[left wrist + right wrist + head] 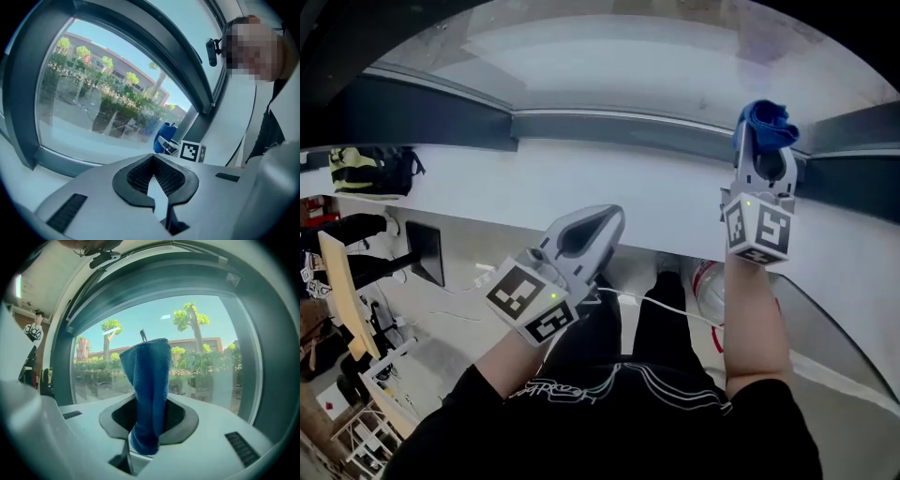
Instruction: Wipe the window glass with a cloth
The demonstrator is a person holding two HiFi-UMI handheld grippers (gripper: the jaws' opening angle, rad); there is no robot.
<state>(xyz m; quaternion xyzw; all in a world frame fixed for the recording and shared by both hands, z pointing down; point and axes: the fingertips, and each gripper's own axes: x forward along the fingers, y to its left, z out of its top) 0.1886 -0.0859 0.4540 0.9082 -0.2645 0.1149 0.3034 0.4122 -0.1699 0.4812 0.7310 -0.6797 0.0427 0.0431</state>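
**Item:** blue cloth [149,380], looped pile, folded into an upright bunch.
**Handling (judged):** light, soft and limp, not slippery; best gripped at a gathered fold.
**Location:** the right gripper [149,427] was clamped on its lower fold, near the lower edge of the window glass [206,333], which was smooth and hard in a dark frame [619,131].
**Left gripper** [158,190]**:** jaws together and empty, held back from the white sill [534,192].

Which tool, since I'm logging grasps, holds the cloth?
The right tool: its jaws clamp the blue cloth. The left tool has its jaws together, holding nothing.
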